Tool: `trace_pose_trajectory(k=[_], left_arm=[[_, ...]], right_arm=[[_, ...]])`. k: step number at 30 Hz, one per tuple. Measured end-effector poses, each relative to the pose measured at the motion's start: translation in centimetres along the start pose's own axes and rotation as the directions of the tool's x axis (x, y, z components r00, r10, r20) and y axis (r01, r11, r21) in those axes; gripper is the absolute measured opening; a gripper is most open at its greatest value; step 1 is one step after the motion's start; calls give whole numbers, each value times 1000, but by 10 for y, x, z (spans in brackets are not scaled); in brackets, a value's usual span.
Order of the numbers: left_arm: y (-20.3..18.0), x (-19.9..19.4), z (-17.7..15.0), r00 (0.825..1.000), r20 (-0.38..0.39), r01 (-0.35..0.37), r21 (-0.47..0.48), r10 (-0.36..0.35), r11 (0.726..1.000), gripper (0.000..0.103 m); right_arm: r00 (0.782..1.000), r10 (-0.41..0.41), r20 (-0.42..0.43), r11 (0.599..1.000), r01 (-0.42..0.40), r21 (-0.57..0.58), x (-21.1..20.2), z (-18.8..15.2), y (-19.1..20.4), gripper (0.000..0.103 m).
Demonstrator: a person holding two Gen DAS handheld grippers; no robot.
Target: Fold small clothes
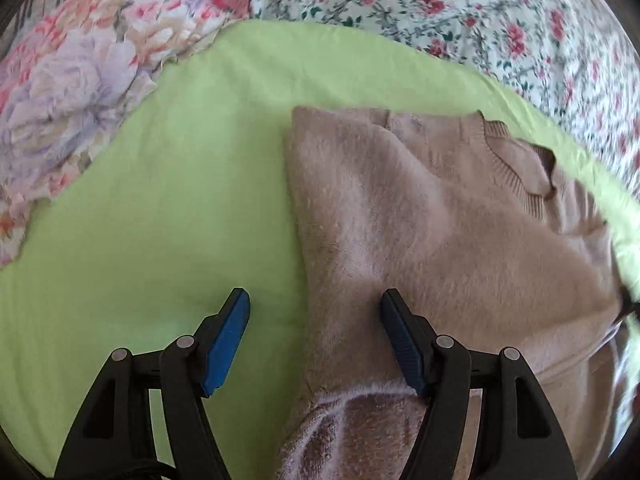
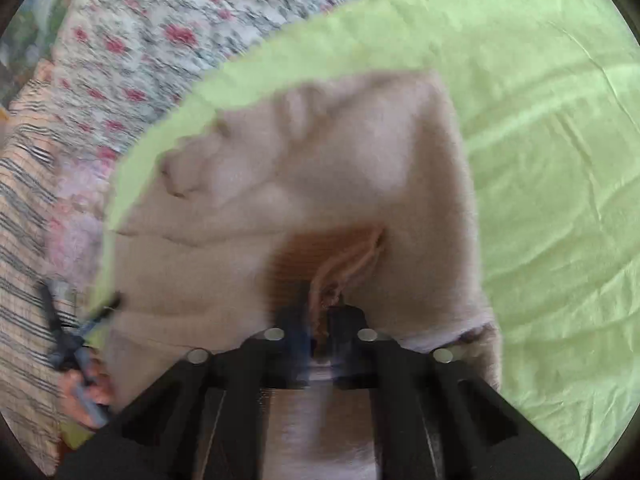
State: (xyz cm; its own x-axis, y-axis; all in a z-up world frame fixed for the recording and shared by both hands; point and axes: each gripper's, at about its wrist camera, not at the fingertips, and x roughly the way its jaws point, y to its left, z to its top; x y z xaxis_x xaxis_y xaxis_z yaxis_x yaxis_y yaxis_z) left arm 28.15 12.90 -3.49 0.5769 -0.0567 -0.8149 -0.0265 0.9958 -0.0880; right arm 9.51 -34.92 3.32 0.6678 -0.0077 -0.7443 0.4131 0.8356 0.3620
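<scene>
Fuzzy matt knit sweater [image 1: 420, 220], smooth green cloth sheet [image 1: 180, 200], floral cotton quilt [image 1: 460, 12]

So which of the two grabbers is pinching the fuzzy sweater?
The right gripper: its fingers are shut on a bunched fold of the beige sweater. The left gripper hangs open over the sweater's edge.

From the left wrist I looked steeply down along the left gripper [image 1: 316, 336], close over the tan sweater [image 1: 440, 232] on the green sheet [image 1: 160, 200], with floral bedding [image 1: 460, 12] across the top. From the right wrist I looked down past the right gripper [image 2: 320, 320], nearer and blurred, at the same sweater [image 2: 340, 160]. Both views shared the sweater, sheet [image 2: 560, 160] and floral bedding [image 2: 160, 32]; the right view caught the left gripper [image 2: 76, 336] at its left edge.
</scene>
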Motion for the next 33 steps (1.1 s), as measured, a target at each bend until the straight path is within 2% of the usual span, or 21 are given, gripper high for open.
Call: trace_pose_trajectory(k=[2,3,6,8,9,10,12,14,16,18,19,20,21,22,23,24,27,29,31,33], left_arm=[[0,-5,-2,1000,20,-10,17,10,1000,69],[-1,-5,-3,1000,22,-13,22,13,1000,70],[-3,4,-6,1000,7,-29,23,29,999,70],[-3,3,-8,999,16,-32,25,32,999,70],[-4,3,-8,999,20,-32,27,32,999,70],[-3,2,-8,999,24,-33,27,32,999,70],[0,2,-9,999,30,-37,16,37,999,70],[4,3,-9,999,29,-31,-5,31,1000,70],[5,4,-9,999,33,-35,-16,35,999,71],[3,4,-9,998,38,-48,-9,48,999,72],[1,4,-10,997,45,-60,-3,60,998,74],[1,5,-11,996,49,-70,-1,70,998,76],[2,6,-11,996,47,-70,-3,70,998,76],[3,7,-10,997,43,-63,-6,63,998,77],[5,7,-10,997,42,-61,-5,62,998,79],[6,7,-10,997,40,-62,-5,62,998,79],[8,-1,-12,998,26,-58,-10,58,998,77],[11,-16,-21,1000,14,-23,-31,24,999,73],[16,-38,-36,1000,16,27,-56,-26,998,73],[22,-58,-54,998,16,55,-69,-54,996,73]], right_arm=[[983,29,179,994,-10,-108,-41,5,22,8],[980,0,199,993,24,-119,-45,6,25,8],[989,-130,72,987,136,-85,-11,0,3,8],[981,-185,-54,982,182,-47,15,-9,-20,8],[976,-201,-86,980,198,-34,22,-13,-27,10],[972,-213,-95,977,212,-21,23,-15,-32,12],[973,-227,-44,974,228,13,11,-15,-32,13],[963,-267,30,964,267,0,-3,-12,-20,13],[976,-205,76,977,208,-43,-8,-10,-4,13],[996,-91,15,992,92,-90,9,-10,10,13],[996,-85,-28,992,82,-98,19,-11,12,13],[989,-123,-78,987,113,-114,32,-14,12,13],[973,-196,-123,976,181,-124,44,-18,6,13],[960,-235,-154,969,220,-108,52,-21,-4,12],[969,-194,-152,981,187,-58,50,-22,-13,11],[977,-161,-138,987,162,-8,41,-22,-19,11],[985,-156,-77,987,158,16,6,-27,-15,15],[991,-125,-40,992,125,14,-23,-38,-11,23],[993,-113,-20,994,113,7,-45,-47,-9,37],[995,-101,-15,995,101,-6,-63,-61,-6,38]])
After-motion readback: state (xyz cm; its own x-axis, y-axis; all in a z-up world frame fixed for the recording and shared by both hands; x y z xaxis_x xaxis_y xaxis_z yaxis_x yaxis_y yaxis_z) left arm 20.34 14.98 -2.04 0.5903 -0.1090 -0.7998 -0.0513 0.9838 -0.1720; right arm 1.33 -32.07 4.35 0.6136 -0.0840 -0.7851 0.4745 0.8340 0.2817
